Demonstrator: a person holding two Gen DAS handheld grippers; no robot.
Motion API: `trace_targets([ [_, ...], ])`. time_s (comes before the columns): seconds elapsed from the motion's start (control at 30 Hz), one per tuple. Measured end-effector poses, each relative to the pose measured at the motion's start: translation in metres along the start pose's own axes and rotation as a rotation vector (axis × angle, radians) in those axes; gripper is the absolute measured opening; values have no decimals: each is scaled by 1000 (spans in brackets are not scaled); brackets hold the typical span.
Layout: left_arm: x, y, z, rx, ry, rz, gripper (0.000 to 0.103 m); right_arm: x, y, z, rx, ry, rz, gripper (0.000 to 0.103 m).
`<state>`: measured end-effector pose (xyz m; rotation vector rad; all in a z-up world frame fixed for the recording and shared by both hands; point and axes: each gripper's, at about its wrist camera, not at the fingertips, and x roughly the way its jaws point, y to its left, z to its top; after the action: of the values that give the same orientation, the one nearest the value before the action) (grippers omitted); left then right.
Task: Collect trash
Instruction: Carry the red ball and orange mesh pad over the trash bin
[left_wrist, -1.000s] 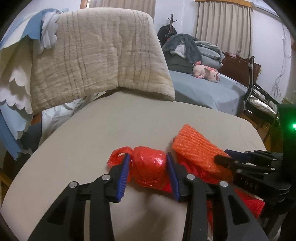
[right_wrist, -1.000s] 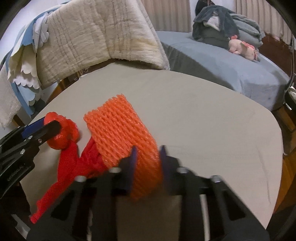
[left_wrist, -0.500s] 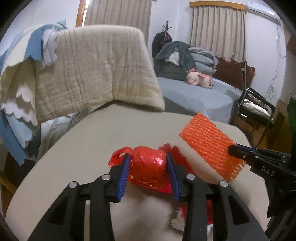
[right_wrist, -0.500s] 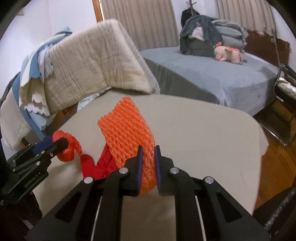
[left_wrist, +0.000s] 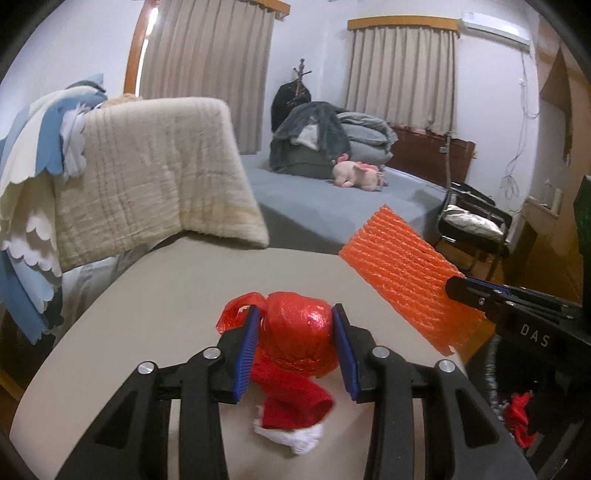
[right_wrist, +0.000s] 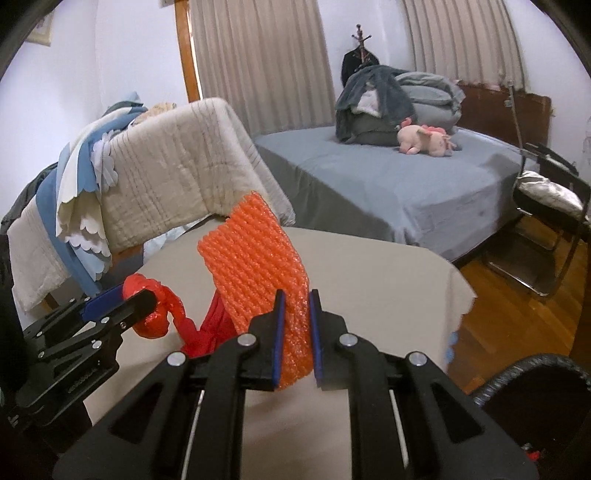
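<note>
My left gripper (left_wrist: 295, 321) is shut on a knotted red plastic bag (left_wrist: 295, 332), lifted above the beige table (left_wrist: 155, 302); the bag's red tail and a white scrap (left_wrist: 299, 439) hang below it. My right gripper (right_wrist: 295, 306) is shut on an orange foam net sleeve (right_wrist: 255, 254), held up in the air; the sleeve (left_wrist: 402, 269) shows at the right of the left wrist view too. In the right wrist view the left gripper (right_wrist: 136, 299) sits at the left with the red bag (right_wrist: 159, 314).
A quilt-draped chair back (left_wrist: 155, 173) stands behind the table. Beyond it is a grey bed (right_wrist: 399, 184) with piled clothes and a pink plush toy (right_wrist: 424, 138). A black folding chair (right_wrist: 546, 206) stands on the wood floor at right. A dark round bin rim (right_wrist: 532, 373) shows at bottom right.
Both grippers have risen off the table with their loads. The orange sleeve has left the tabletop and the red bag now hangs free, its tail and a white scrap dangling.
</note>
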<state>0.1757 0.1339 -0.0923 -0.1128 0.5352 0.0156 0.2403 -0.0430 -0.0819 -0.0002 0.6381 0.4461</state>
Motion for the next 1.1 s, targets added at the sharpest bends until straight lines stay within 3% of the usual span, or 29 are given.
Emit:
trace_targets([
  [0.77,-56,-132,4,131,-35,-192,39,-147,-91,-37,94,-93,-213,12],
  [1.1,-68,-176,0,171,-46,-268,39,-189,-127,-59,141,-121,-315,12],
])
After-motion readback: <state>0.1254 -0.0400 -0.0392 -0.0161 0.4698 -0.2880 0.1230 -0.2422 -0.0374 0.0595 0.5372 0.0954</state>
